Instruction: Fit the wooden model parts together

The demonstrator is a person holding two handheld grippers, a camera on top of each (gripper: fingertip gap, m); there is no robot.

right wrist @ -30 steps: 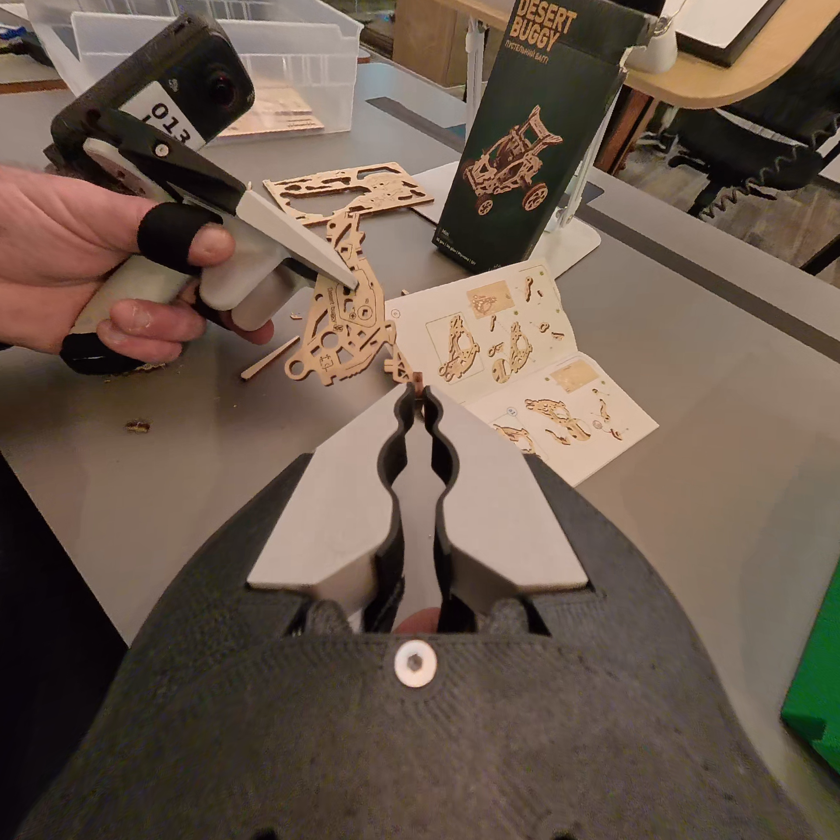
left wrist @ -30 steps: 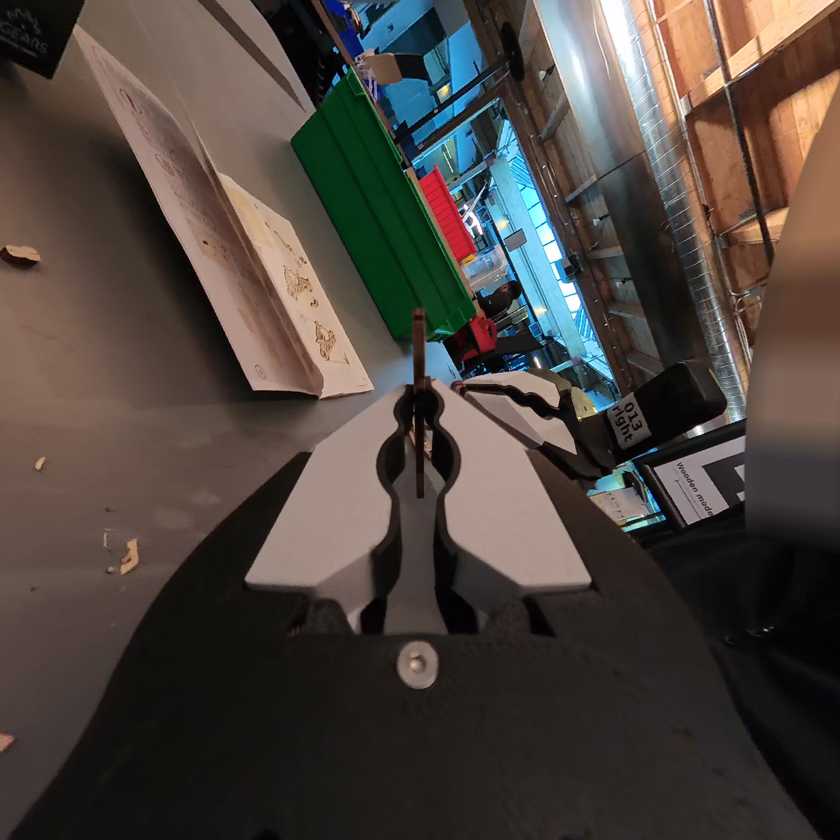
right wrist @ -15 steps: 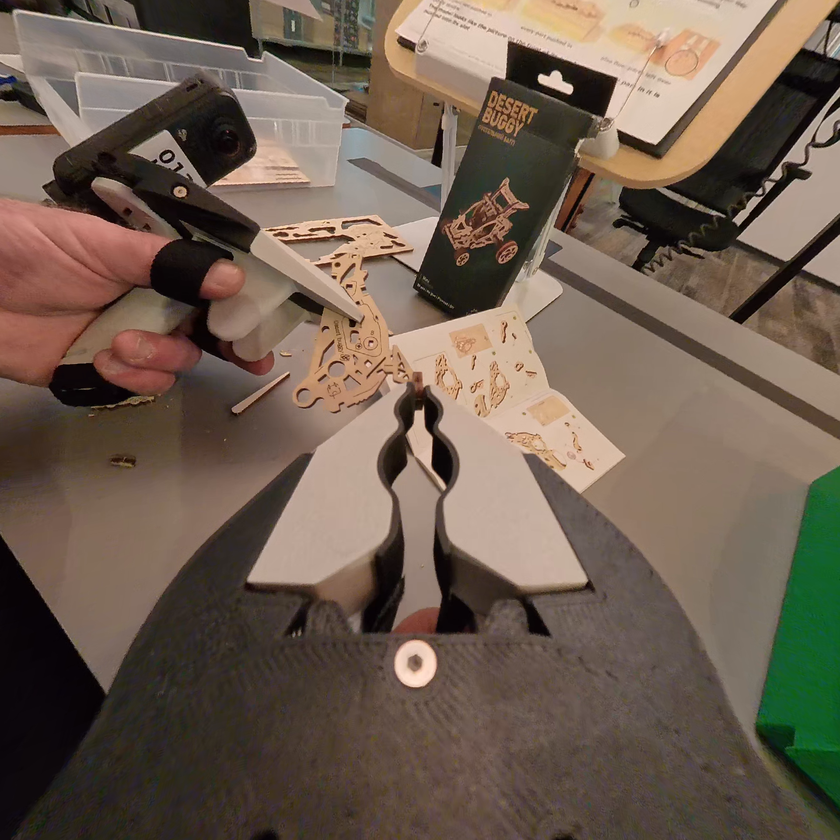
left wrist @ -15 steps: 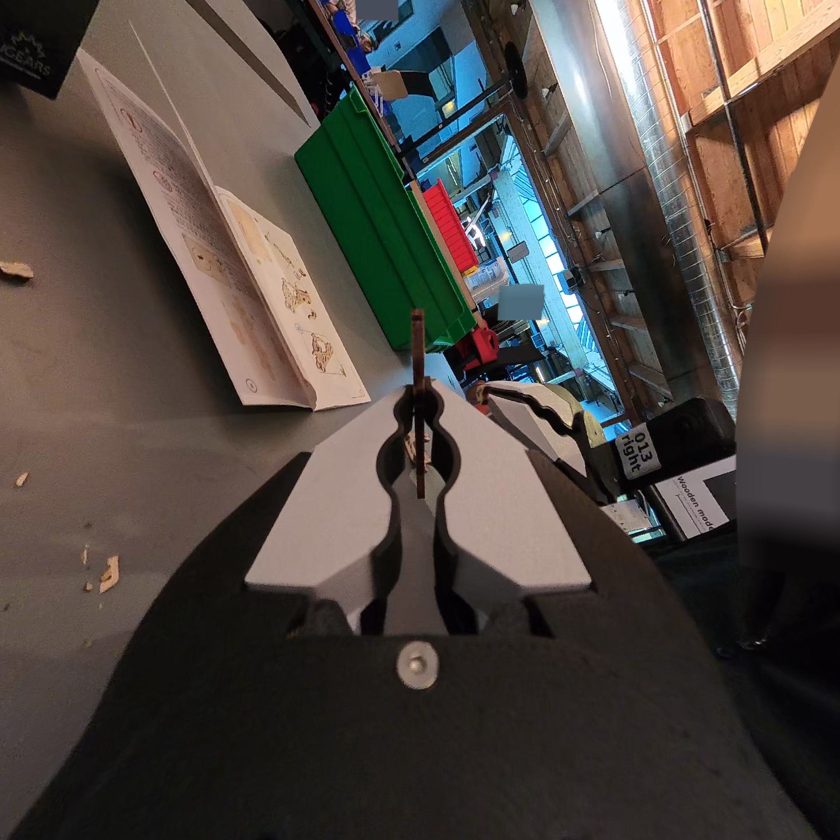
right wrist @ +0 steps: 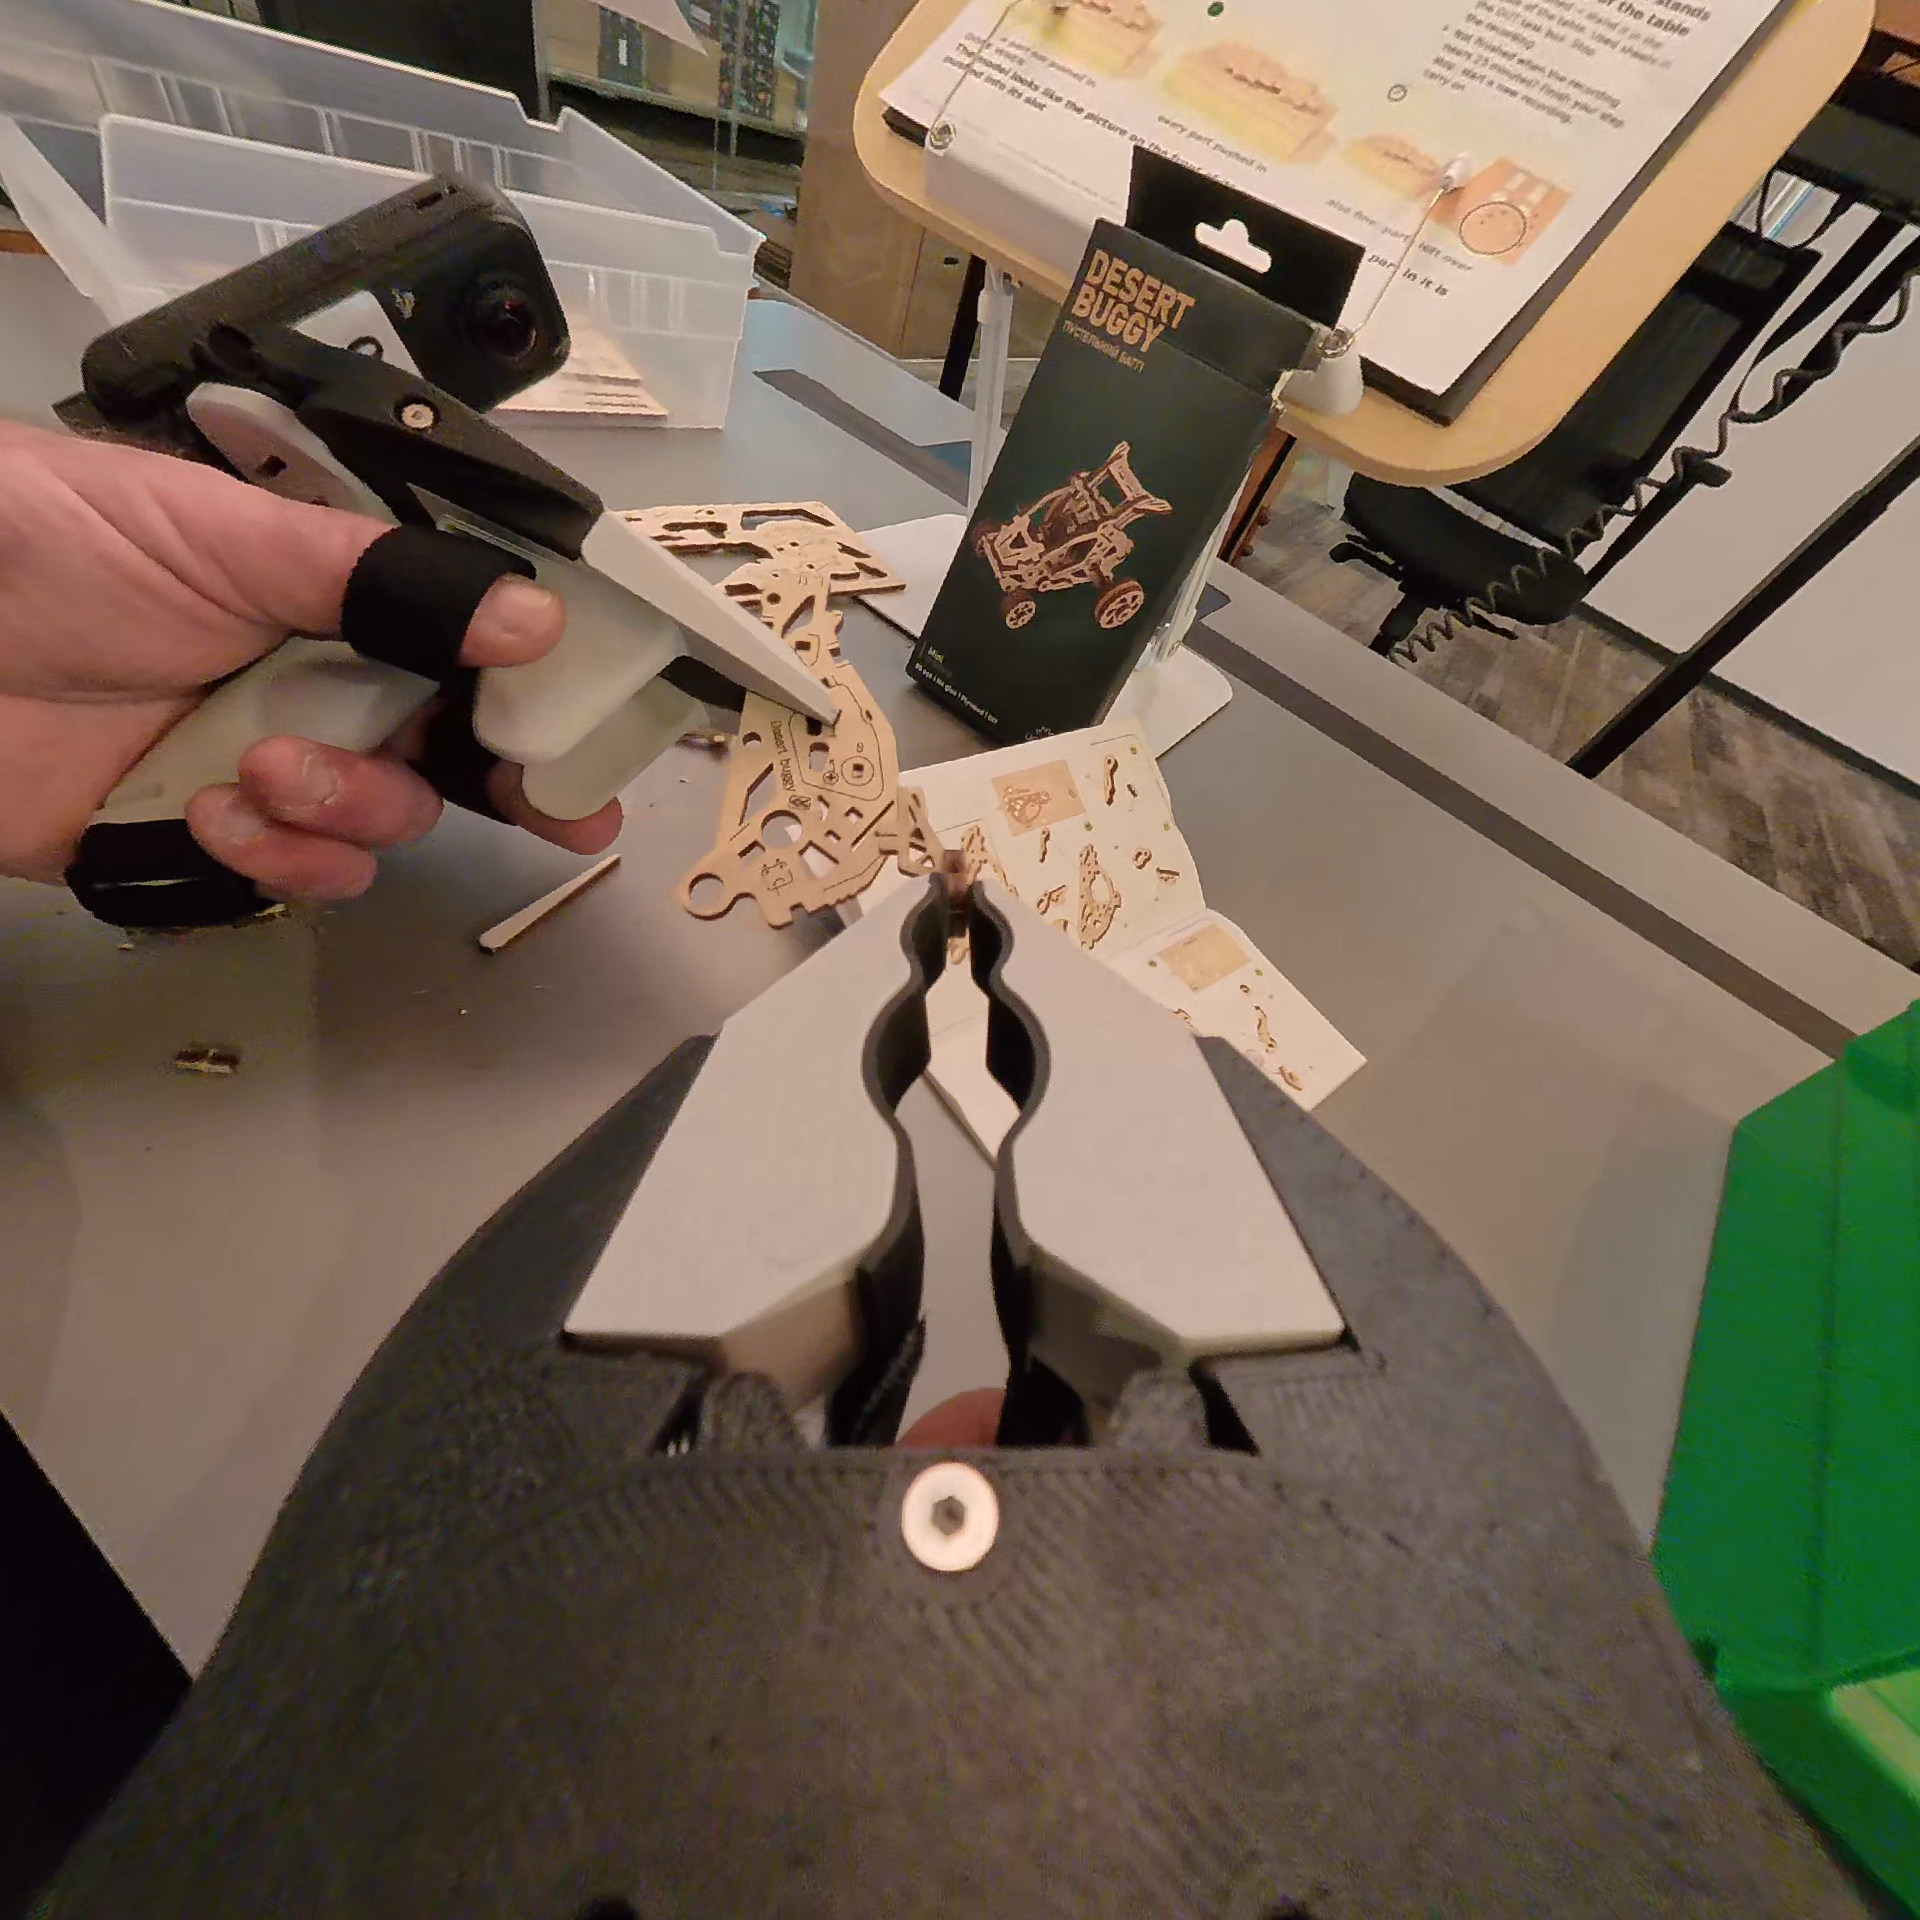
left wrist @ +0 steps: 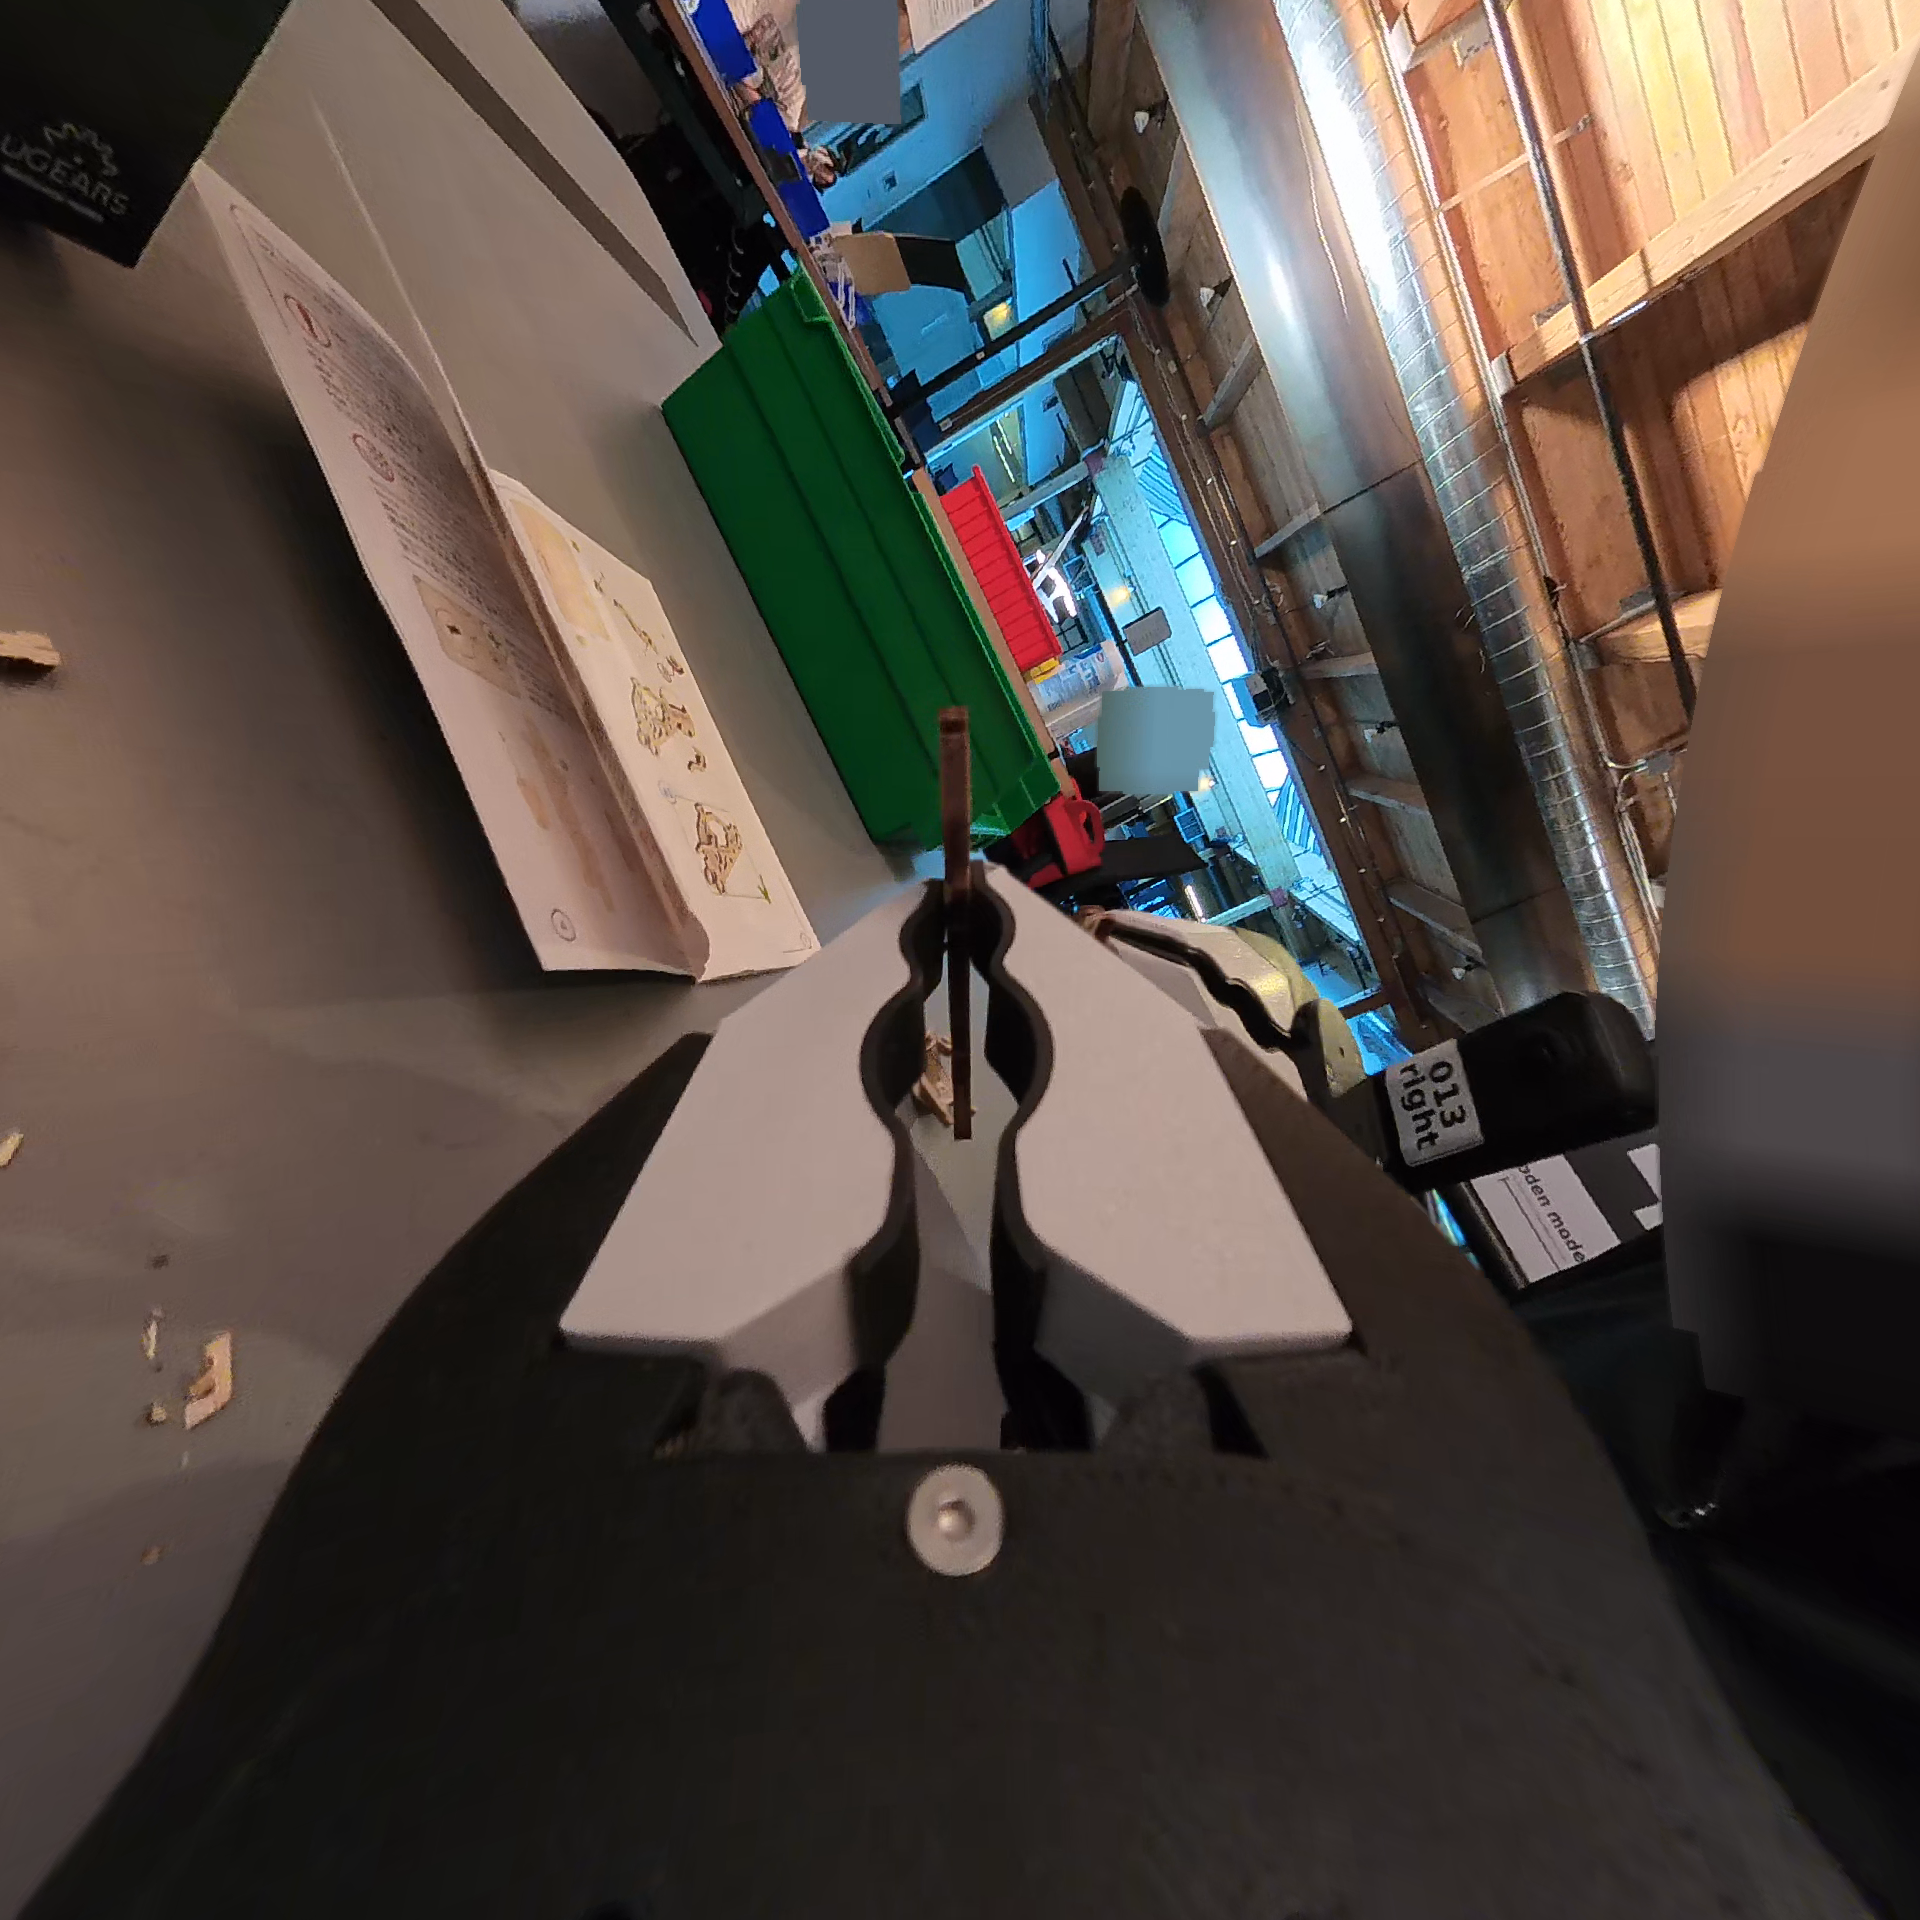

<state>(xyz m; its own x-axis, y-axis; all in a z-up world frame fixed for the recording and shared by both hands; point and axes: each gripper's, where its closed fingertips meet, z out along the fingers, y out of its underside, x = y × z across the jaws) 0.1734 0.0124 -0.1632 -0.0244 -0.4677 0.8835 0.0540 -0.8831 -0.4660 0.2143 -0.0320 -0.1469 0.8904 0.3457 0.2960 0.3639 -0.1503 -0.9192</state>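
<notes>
My left gripper [left wrist: 956, 896] is shut on a flat, cut-out wooden model piece, which shows edge-on as a thin dark strip [left wrist: 954, 800] in the left wrist view. In the right wrist view, that gripper [right wrist: 821, 707] is in a hand and holds the pale piece [right wrist: 821, 821] up above the grey table [right wrist: 312, 1143]. My right gripper [right wrist: 957, 896] is shut on a small brown wooden part [right wrist: 956, 868]. The part sits just at the lower right corner of the flat piece. The right gripper also shows in the left wrist view [left wrist: 1101, 923], close beside my left fingertips.
An open instruction leaflet [right wrist: 1132, 883] lies under the grippers, and a dark model box [right wrist: 1112, 520] stands behind it. A cut wooden sheet [right wrist: 748, 535], a loose wooden stick [right wrist: 551, 902] and scraps lie on the table. A green bin [right wrist: 1818, 1351] is at the right and a clear tray [right wrist: 416, 177] at the back left. One gripper's finger ends stand about 7 centimeters off the other's.
Both grippers stay shut on their pieces. The right wrist view has tipped up and drawn back a little. The small part stays at the flat piece's lower right corner.
</notes>
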